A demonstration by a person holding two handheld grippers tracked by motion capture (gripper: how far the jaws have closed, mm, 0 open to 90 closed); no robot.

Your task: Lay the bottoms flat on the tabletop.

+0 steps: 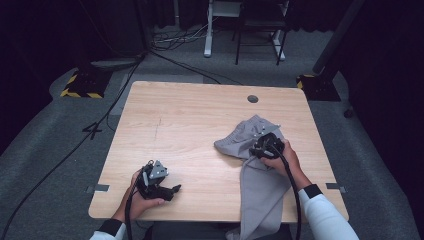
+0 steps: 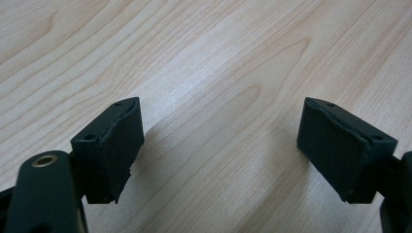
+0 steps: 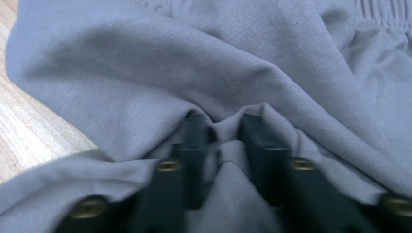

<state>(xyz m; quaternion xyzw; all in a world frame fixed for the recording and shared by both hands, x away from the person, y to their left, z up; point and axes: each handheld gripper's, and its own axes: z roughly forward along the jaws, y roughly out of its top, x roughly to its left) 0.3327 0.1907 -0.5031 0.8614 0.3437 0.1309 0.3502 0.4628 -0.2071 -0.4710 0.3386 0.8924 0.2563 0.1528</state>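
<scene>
Right gripper I've got pinching a fold of the grey garment, which runs lengthwise toward me off the table's near edge, while left gripper idles spread, well apart.

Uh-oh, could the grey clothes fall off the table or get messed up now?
Maybe. Part of the grey garment already hangs over the table's near edge, so a tug might slide it off. The right gripper pinches just a small fold, which could slip out. The left gripper sits open, off the cloth, so nothing else steadies it.
</scene>
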